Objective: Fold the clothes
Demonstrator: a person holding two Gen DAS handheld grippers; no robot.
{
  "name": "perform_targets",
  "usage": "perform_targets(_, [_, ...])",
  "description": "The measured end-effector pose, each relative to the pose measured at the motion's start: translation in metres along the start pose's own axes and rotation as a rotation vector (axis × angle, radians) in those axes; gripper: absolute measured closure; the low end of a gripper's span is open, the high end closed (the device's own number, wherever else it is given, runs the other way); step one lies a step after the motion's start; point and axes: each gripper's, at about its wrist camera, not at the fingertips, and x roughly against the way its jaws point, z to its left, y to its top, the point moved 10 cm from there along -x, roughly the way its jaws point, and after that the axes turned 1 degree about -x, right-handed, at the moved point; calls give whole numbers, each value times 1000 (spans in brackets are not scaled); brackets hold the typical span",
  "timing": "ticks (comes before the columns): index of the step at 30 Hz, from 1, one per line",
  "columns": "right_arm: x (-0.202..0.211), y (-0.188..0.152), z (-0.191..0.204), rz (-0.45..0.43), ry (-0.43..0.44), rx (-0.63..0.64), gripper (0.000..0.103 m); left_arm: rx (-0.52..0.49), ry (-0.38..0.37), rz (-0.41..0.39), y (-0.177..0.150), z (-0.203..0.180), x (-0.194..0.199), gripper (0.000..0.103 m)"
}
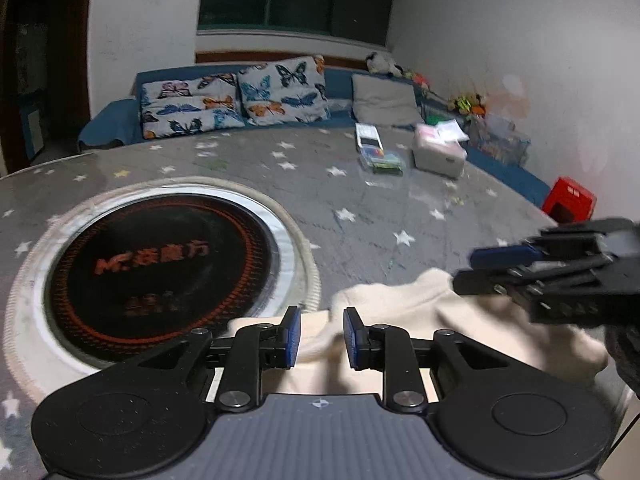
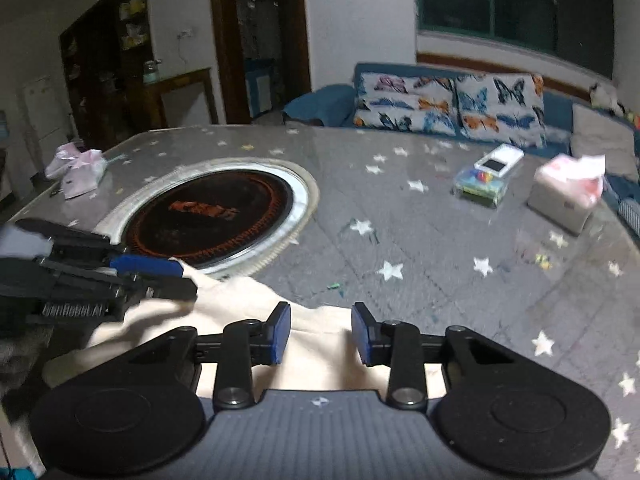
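Big grey surface [image 2: 440, 248] with a star-print cover, and a round black burner [image 2: 212, 220] with orange lettering set into it. A cream garment [image 1: 400, 320] lies bunched at the near edge, right beside the burner. Left claw [image 1: 322, 338] sits over the cloth with a gap between its blue pads; fabric shows in that gap, but I can't tell if it's pinched. Right claw [image 2: 320, 334] is the same: pads apart over the cloth, grip unclear. Farther back, a white tissue box [image 2: 564, 196], then a small clear case [image 2: 482, 188].
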Motion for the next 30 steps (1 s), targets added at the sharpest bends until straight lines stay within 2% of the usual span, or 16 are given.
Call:
perform_targets(1, [7,-1,6,-6,7,21,69,11,3,-2,0,4,5,77])
perform_targets(3, [19,-4,16,-9,25,57,58,31,7,-1,-3,10,16,73])
perform_targets(6, [31,-11,34,-7,54,112,57,43,10,5,-13,15,31,68])
perform_targets(9, [42,-17,54,-2,88,160,54,45,12,15,-25,18,44,68])
perform_targets(14, [49,-25,90,15,155,240,54,67,40,55,-48,29,48,68])
perform_targets(18, [50,-34,127,25,216,338,53,61,63,58,-57,36,49,66])
perform_targets(23, [46,-43,161,41,261,426,54,98,82,32,-52,50,59,68])
perform_targets(30, [36,-56,192,60,292,549,57,206,51,23,-48,65,76,65])
